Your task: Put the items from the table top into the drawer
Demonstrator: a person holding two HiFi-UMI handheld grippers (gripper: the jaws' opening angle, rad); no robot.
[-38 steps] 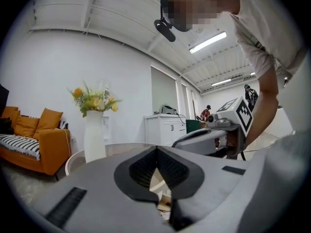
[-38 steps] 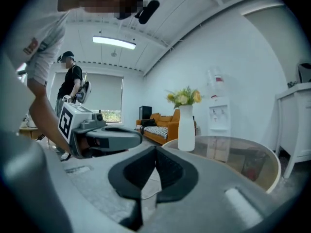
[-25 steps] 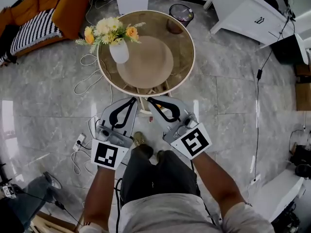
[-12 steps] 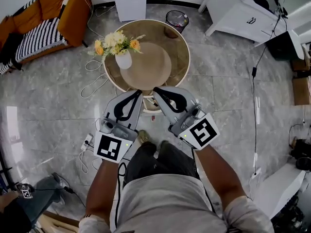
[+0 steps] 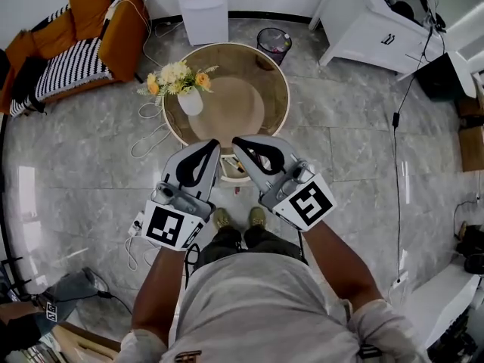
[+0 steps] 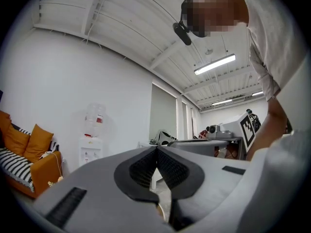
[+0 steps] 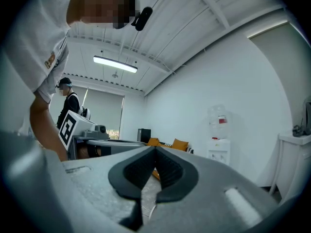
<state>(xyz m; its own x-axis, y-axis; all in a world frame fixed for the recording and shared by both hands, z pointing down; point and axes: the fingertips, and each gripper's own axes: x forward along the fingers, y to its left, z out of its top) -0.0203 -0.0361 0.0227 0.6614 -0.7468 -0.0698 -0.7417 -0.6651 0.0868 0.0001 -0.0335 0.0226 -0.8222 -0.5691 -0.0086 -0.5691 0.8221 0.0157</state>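
In the head view a round wooden table (image 5: 277, 89) stands below me, bearing a white vase of yellow and orange flowers (image 5: 188, 98) and a round tan mat (image 5: 227, 104). My left gripper (image 5: 212, 144) and right gripper (image 5: 235, 140) are held side by side over the table's near rim, both shut with nothing between the pads. A pale edge (image 5: 230, 175) shows under that rim between them; I cannot tell whether it is the drawer. The left gripper (image 6: 156, 148) and the right gripper (image 7: 155, 149) each show closed jaws against a white room.
An orange sofa (image 5: 113, 32) with a striped cushion stands at the far left. A water dispenser (image 5: 204, 6), a bin (image 5: 274, 42) and a white cabinet (image 5: 378, 29) lie beyond the table. Cables (image 5: 147, 134) and a power strip (image 5: 137, 222) lie on the floor.
Both grippers have risen together, staying shut. The head view has risen too, so the table looks smaller and farther below, and the person's legs are now straight.
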